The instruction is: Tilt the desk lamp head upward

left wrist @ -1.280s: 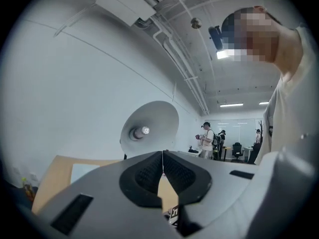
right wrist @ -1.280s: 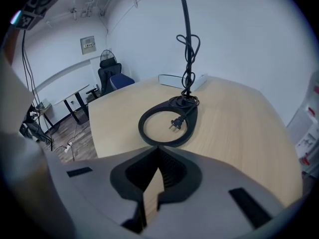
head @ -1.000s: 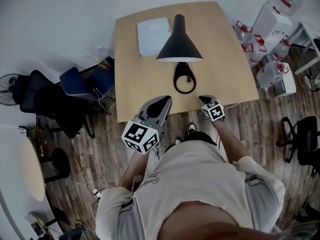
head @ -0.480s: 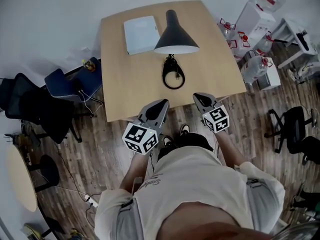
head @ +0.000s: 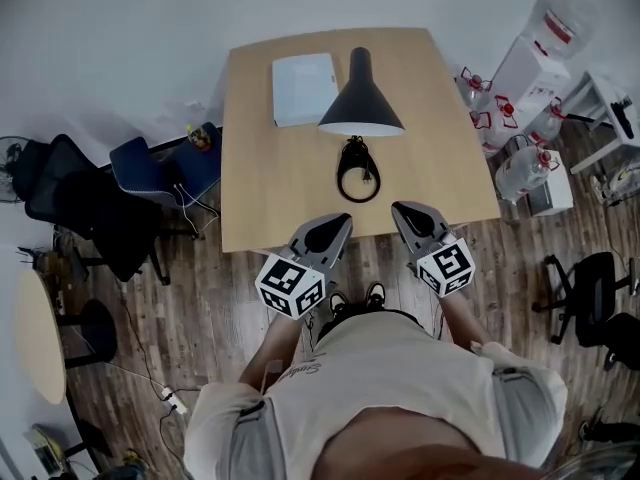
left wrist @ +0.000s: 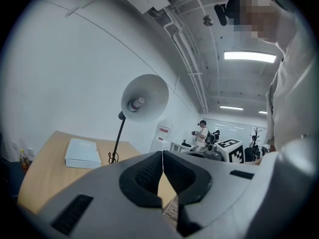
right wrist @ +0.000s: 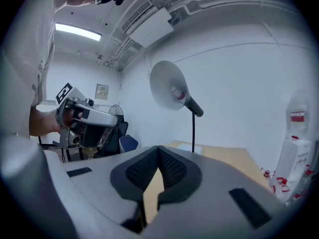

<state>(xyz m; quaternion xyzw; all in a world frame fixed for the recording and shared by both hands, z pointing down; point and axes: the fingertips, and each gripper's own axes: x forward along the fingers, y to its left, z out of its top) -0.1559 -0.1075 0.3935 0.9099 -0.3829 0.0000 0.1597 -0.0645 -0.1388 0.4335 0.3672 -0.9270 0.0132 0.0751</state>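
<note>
**Two grippers, jaws together, near edge of the table**

Both grippers hang over the near edge of the wooden table [head: 260,198], side by side and apart from each other. The left gripper [head: 333,226] has its fingers pressed tip to tip with nothing between them, and so does the right gripper [head: 410,216]; each gripper view shows the dark pads meeting at one seam. The desk lamp [head: 361,101] stands at the middle of the table, well beyond both sets of jaws and touched by neither. Its black cone shade flares toward the near side, and its round base [head: 358,173] lies just nearer than the shade. A white box [head: 304,88] lies flat to the left of the shade, toward the far edge. Dark office chairs [head: 120,193] stand left of the table, and water bottles [head: 520,168] stand on the floor to its right.
</note>
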